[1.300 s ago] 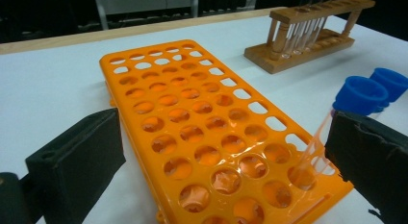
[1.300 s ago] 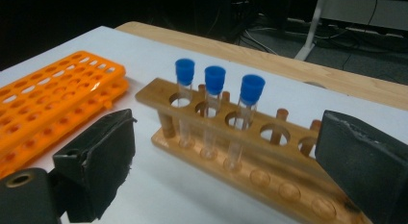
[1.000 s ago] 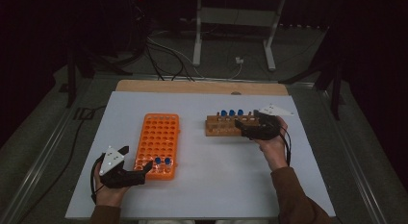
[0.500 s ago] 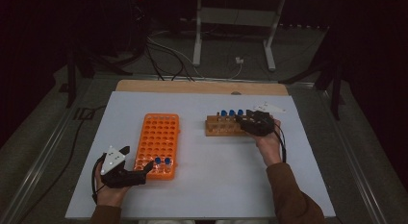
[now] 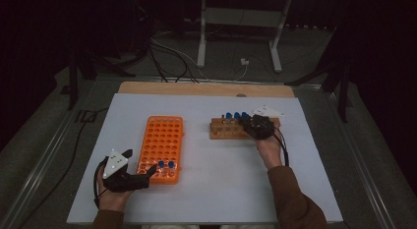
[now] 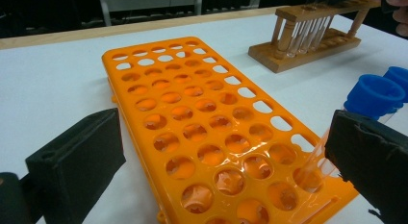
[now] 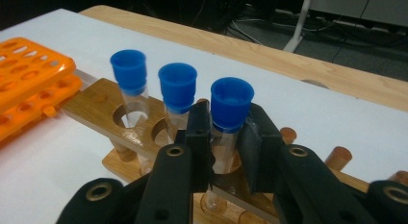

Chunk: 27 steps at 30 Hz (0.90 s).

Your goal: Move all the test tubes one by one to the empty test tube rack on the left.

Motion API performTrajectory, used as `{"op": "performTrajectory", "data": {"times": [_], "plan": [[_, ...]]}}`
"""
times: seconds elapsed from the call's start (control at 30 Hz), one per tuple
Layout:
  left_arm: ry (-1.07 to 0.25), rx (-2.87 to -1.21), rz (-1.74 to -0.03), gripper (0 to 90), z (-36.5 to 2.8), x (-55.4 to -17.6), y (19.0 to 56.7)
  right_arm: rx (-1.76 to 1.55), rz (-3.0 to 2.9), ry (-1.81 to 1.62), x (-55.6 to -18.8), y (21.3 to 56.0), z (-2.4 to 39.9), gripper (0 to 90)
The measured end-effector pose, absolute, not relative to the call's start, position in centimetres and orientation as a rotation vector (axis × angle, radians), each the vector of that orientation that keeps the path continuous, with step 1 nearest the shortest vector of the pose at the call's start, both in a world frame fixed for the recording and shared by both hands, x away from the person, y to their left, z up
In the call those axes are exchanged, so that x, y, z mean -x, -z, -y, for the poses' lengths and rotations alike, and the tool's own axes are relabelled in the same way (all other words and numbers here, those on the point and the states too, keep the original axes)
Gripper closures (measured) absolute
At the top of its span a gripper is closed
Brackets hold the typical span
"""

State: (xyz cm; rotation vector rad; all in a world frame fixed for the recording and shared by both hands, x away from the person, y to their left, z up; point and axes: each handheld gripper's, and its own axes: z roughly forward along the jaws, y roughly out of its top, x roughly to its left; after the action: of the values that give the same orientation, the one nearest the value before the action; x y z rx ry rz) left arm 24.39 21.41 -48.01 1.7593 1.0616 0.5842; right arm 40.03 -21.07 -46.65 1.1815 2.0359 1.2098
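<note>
Right gripper view: right claw [image 7: 225, 137] just closed on blue-capped tube [image 7: 230, 116].

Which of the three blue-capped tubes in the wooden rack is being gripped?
The rightmost tube in the right gripper view: the right gripper clamps it; the other two stand free.

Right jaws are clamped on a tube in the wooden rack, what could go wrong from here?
1. The right gripper, whose jaws have just been closing, grips the tube just under its blue cap; a tilted pull may jam it in the wooden rack and lift the rack.
2. Neighbouring tubes stand close and may get knocked.
</note>
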Motion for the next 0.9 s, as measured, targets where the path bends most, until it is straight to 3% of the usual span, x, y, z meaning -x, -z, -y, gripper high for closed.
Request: {"op": "performTrajectory", "data": {"times": [0.9], "plan": [[-0.580,-1.765,-1.066,0.7,-21.4,-24.5,48.1,-1.187,-2.003,-1.255,-39.6,45.8,21.7,77.1]]}}
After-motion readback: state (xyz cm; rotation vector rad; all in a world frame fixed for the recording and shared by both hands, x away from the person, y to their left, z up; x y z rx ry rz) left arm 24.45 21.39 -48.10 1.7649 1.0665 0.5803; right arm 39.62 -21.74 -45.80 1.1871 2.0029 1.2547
